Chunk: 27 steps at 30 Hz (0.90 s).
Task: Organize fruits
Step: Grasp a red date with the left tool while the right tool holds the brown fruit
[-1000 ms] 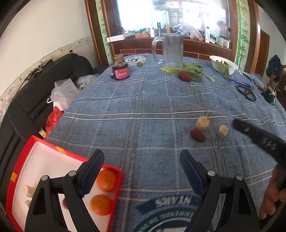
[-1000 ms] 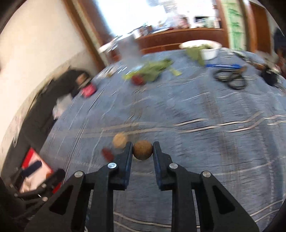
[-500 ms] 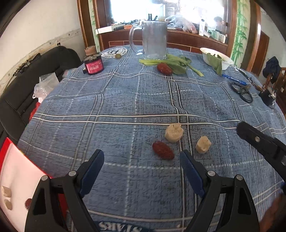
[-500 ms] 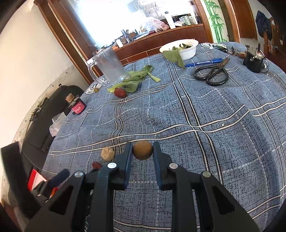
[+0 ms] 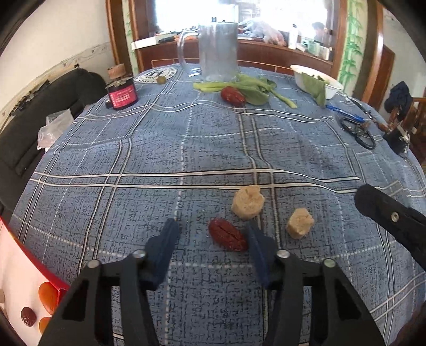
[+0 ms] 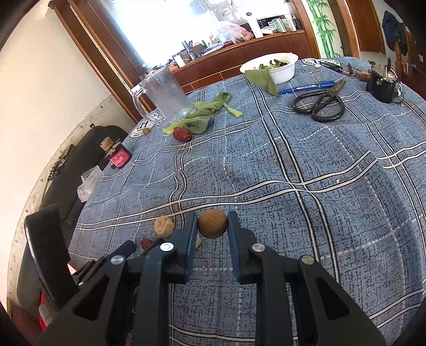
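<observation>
On the tabletop (image 5: pixel 133 149), a date (image 5: pixel 227 238) is bracketed by the open left gripper (image 5: pixel 213 239); a brown fruit (image 6: pixel 212 223) is gripped in the right gripper (image 6: pixel 212 229).

Dining room, daylit. Landmark: round table under a blue plaid tablecloth (image 5: pixel 149 149).
- Behind the table: wooden counter ledge (image 6: pixel 239 50) crowded with bottles and bags, below a wide window (image 6: pixel 170 24) blown out with bright daylight; dark wood frame.
- Left of the table: black sofa (image 5: pixel 34 111) against a cream wall (image 5: pixel 53 34) with a worn patterned border.
- Right of the table: bamboo-painted green panel (image 5: pixel 351 40) and a wooden door (image 5: pixel 383 74).
</observation>
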Available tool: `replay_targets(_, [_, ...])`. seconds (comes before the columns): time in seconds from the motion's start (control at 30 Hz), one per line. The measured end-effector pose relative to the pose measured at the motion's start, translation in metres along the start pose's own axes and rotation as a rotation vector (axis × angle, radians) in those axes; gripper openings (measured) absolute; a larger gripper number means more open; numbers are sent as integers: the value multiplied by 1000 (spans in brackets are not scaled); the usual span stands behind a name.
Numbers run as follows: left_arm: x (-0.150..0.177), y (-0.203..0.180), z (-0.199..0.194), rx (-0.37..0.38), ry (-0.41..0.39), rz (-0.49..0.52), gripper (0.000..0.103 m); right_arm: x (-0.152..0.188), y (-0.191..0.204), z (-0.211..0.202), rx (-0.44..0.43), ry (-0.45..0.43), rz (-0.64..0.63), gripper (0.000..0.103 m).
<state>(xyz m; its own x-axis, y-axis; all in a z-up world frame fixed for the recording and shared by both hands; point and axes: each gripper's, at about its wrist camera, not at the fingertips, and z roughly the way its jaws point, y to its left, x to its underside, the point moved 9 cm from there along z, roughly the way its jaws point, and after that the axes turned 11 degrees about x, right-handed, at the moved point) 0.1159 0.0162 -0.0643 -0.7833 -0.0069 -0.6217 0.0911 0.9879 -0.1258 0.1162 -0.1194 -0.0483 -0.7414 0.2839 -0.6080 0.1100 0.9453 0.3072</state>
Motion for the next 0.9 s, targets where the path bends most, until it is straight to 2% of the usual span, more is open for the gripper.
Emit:
replay_targets(0.13, [1, -6, -3, 33, 3, 16, 22, -1, -1, 0, 2, -1, 3, 25])
replay_targets(0.47, [13, -12, -20, 105, 5, 30, 22, -1, -3, 0, 4, 3, 8, 25])
replay_targets(0.7, [27, -22, -61, 181, -39, 61, 22, 0, -2, 1, -13, 17, 17, 25])
replay_targets(0.9, [33, -22, -97, 192, -92, 68, 22, 3, 0, 0, -29, 26, 24, 25])
